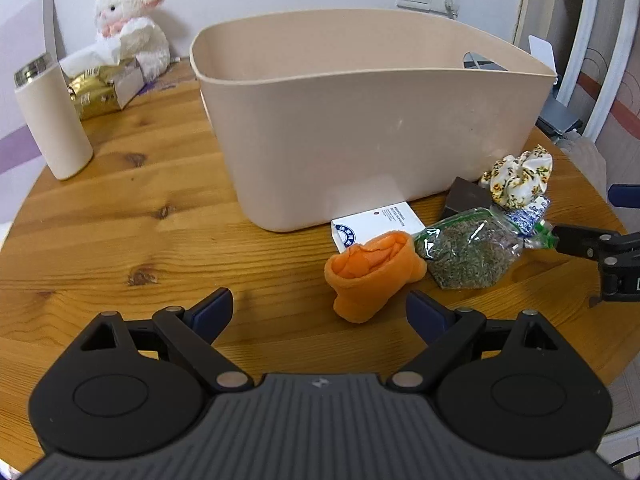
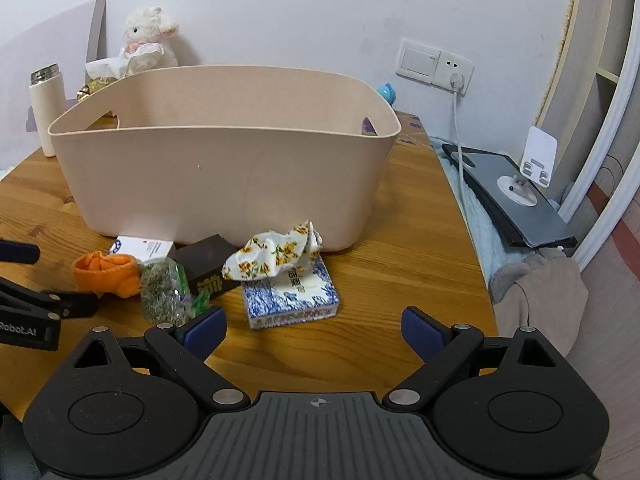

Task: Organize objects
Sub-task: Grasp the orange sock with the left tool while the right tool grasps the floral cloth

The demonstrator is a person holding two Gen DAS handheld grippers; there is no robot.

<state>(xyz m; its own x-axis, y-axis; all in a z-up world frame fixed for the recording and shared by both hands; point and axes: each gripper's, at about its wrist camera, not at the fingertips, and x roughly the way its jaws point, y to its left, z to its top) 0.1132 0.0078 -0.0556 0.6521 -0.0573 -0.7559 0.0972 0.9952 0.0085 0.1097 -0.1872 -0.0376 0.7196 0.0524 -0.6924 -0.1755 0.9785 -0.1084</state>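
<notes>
1. Loose items for sorting, all on the round wooden table (image 1: 160,184) in front of the bin: a rolled orange fleece sock (image 1: 370,274), a white card box with a blue emblem (image 1: 376,227), a clear bag of dried green herbs (image 1: 468,252), a dark brown box (image 2: 208,266), a floral fabric scrunchie (image 2: 276,256) and a blue-and-white patterned tissue packet (image 2: 292,296). We see the scrunchie resting on the packet.
2. Beige plastic storage bin (image 1: 360,128), upright, open-topped; we see nothing inside, though its floor is hidden. The white box touches its base.
3. Left gripper (image 1: 320,308): jaws wide apart, holding nothing, low over the table just short of the sock, which lies toward its right finger.
4. Right gripper (image 2: 314,330): jaws spread, empty, just short of the packet.
5. We judge the step to be a first pick. We would centre the left jaws on the sock's body, close across its width, then lift clear of the rim before releasing.
6. We would keep the two grippers apart; the items crowd together.
</notes>
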